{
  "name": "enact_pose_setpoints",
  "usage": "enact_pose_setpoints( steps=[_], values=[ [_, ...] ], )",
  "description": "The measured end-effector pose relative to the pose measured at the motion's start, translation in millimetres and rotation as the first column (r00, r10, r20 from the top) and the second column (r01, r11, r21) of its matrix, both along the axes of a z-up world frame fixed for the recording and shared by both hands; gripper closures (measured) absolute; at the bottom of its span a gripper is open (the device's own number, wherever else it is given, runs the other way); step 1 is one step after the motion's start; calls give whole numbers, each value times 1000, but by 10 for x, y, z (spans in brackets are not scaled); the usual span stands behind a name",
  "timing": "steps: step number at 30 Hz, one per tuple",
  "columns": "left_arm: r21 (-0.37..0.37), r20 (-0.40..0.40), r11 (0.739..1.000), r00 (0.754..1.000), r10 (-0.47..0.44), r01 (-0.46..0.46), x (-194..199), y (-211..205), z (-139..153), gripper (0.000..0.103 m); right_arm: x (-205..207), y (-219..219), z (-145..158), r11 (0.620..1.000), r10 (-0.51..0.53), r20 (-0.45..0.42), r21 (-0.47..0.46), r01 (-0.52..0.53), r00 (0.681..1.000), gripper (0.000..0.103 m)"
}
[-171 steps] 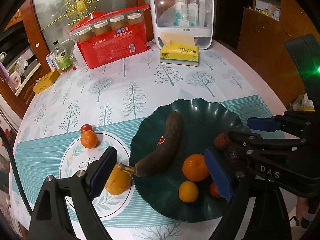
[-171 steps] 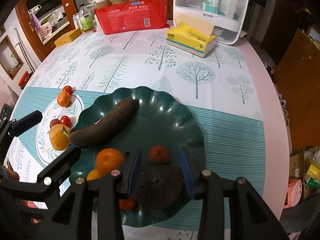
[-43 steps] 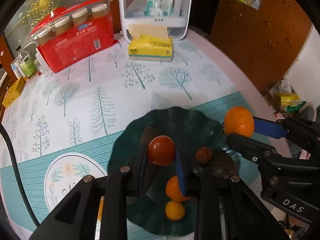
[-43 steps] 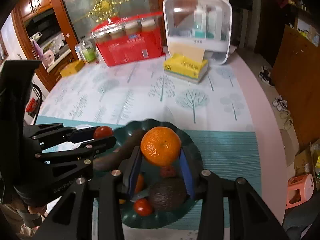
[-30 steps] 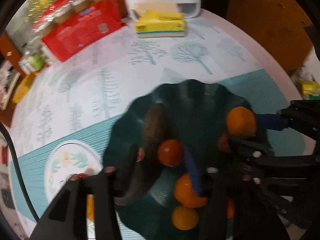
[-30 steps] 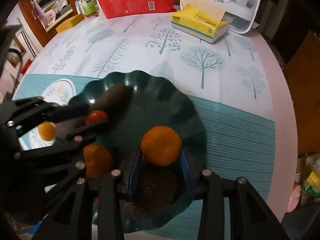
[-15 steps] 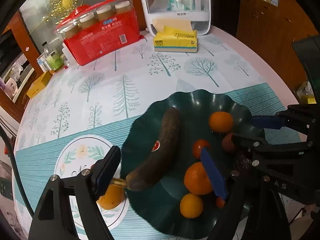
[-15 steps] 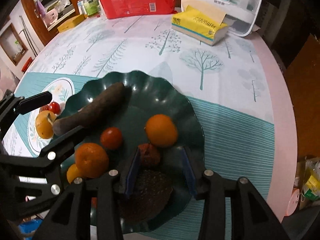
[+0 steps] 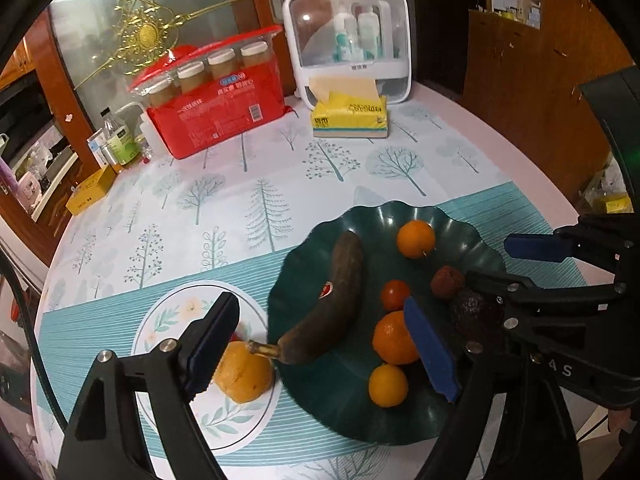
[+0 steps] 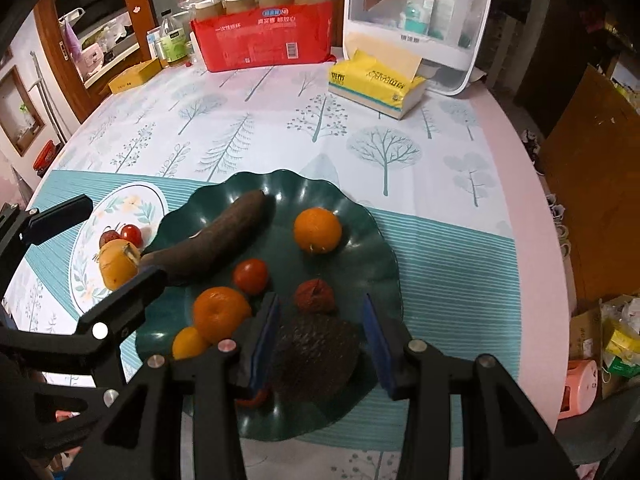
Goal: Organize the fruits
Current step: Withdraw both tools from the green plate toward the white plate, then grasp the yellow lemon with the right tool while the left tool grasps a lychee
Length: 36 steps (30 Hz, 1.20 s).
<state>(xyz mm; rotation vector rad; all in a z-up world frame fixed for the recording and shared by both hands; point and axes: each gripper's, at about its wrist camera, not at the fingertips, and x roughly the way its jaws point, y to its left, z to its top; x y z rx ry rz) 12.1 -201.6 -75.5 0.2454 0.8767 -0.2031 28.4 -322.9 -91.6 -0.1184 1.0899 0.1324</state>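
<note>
Near the table's front edge, the green plate [image 10: 384,240] holds the fruit; both the left gripper [image 9: 320,344] and the right gripper [image 10: 320,340] hang spread, empty, the avocado [image 10: 316,356] between the right's fingers.

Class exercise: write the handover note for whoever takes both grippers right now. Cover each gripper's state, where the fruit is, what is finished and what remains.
Left gripper: jaws open, empty, above the plate's left edge.
Right gripper: jaws open, empty, straddling the dark wrinkled avocado.
On the dark green scalloped plate: blackened banana, three orange citrus fruits, small red tomato, brownish-red wrinkled fruit, avocado.
Off the plate, on the round floral tablecloth print: yellow-orange fruit, another red tomato, a small dark red fruit.
Done: most fruit plated. Left: likely those three.
</note>
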Motion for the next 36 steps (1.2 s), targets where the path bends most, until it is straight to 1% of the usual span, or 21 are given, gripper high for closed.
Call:
enact_pose_setpoints(
  steps=[3, 7, 11, 14, 15, 17, 21, 26, 29, 33, 36],
  values=[
    [3, 33, 1000, 999, 13, -13, -77, 103, 48, 20, -59, 74, 58, 1000, -2, 11, 6, 2, 1000, 60],
    [26, 100, 999, 995, 25, -28, -180, 255, 137, 20, -129, 214, 139, 1000, -4, 22, 7, 4, 1000, 60],
    [51, 203, 998, 979, 32, -43, -295, 443, 306, 20, -132, 401, 202, 1000, -3, 9, 11, 3, 1000, 60],
    [62, 252, 996, 967, 38, -56, -332, 598, 447, 20, -141, 572, 265, 1000, 2, 17, 15, -3, 1000, 60],
    [67, 258, 996, 965, 42, -62, -325, 633, 482, 20, -148, 611, 276, 1000, 4, 21, 16, -4, 1000, 60],
    [65, 260, 995, 964, 61, -81, -309, 759, 576, 20, -159, 745, 337, 1000, 7, 30, 13, -7, 1000, 60],
    [40, 235, 991, 966, 111, -124, -272, 1074, 751, 20, -139, 951, 463, 1000, 12, 43, 18, -13, 999, 60],
    [31, 240, 983, 956, 169, -181, -251, 1459, 895, 19, -85, 1236, 641, 999, 5, 70, 53, -9, 997, 60],
    [15, 223, 981, 957, 184, -192, -230, 1661, 936, 15, -47, 1406, 709, 996, 0, 73, 84, -6, 997, 60],
    [5, 189, 980, 963, 194, -199, -164, 1867, 929, 15, -60, 1553, 771, 992, -22, 86, 124, 11, 996, 60],
    [-8, 160, 981, 968, 193, -194, -103, 1986, 913, 15, -69, 1625, 764, 990, -38, 85, 136, 27, 996, 60]
  ],
)
